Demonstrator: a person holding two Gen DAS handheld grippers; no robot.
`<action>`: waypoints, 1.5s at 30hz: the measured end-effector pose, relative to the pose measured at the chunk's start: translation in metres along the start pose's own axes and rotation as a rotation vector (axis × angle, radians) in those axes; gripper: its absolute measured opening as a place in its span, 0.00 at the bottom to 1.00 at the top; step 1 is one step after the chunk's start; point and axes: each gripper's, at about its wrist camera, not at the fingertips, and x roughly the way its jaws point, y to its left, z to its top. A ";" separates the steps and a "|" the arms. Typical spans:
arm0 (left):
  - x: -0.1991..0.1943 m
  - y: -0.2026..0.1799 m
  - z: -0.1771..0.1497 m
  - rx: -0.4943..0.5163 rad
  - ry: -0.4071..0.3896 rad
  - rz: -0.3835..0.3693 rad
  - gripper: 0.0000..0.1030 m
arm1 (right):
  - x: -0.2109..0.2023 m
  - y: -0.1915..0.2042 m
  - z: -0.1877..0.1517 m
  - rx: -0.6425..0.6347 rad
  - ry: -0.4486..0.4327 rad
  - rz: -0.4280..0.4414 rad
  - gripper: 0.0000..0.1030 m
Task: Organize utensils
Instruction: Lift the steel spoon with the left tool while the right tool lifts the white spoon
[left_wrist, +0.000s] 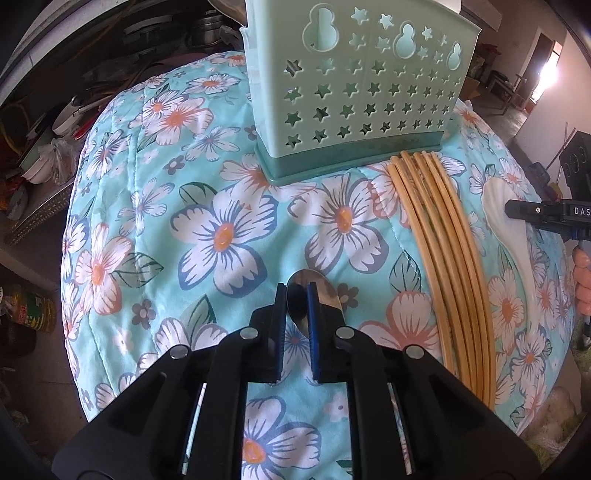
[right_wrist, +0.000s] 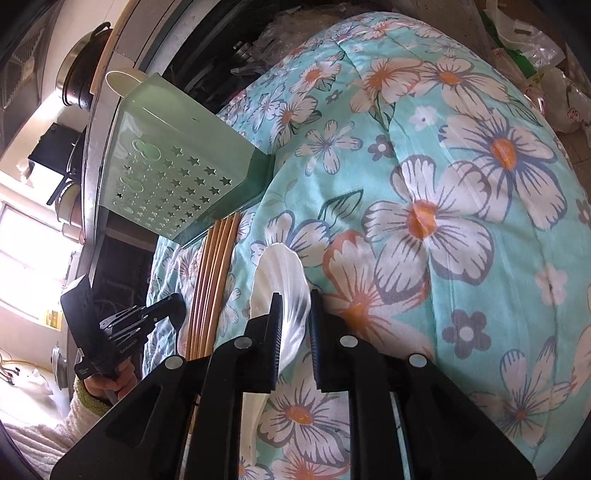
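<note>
A mint-green utensil holder with star holes stands on the floral cloth; it also shows in the right wrist view. Several wooden chopsticks lie in front of it, also seen in the right wrist view. My left gripper has its jaws narrowly apart around the bowl of a metal spoon. My right gripper has its jaws around a white ceramic spoon, with a small gap on the right side. The white spoon lies right of the chopsticks.
The floral cloth covers a rounded surface that drops off at its edges. Cluttered shelves with pots and bags lie at the far left. A dark pot sits behind the holder. The left gripper shows in the right wrist view.
</note>
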 end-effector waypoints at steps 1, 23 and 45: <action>-0.001 0.001 -0.001 -0.004 0.001 -0.002 0.10 | 0.001 0.001 0.002 -0.005 0.000 -0.002 0.17; -0.015 0.019 -0.009 -0.088 -0.008 -0.059 0.05 | -0.013 0.032 0.005 -0.112 -0.064 -0.102 0.04; -0.144 0.049 0.013 -0.175 -0.274 -0.059 0.01 | -0.091 0.079 0.014 -0.204 -0.247 -0.094 0.04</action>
